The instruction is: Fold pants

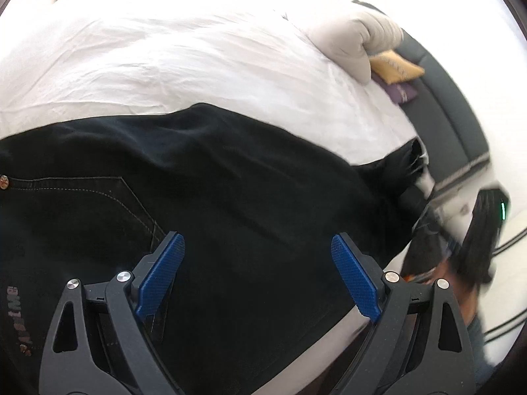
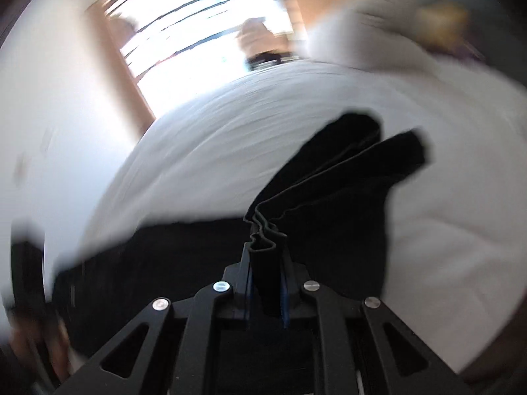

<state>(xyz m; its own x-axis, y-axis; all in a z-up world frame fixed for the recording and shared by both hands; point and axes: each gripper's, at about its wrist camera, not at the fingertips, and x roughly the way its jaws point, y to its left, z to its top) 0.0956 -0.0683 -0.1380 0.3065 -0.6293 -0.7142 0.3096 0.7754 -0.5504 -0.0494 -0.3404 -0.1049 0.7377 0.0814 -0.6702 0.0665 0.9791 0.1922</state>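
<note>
So the black pants lie spread on the white bedsheet. Left gripper hovers over them, blue fingers wide apart, holding nothing. Right gripper is clamped tight on a bunched fold of the pants, lifting it off the sheet.

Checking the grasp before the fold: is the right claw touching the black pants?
Touching. The right wrist view shows the right claw shut on a bunched edge of the black pants, cloth pinched between its fingers.
</note>
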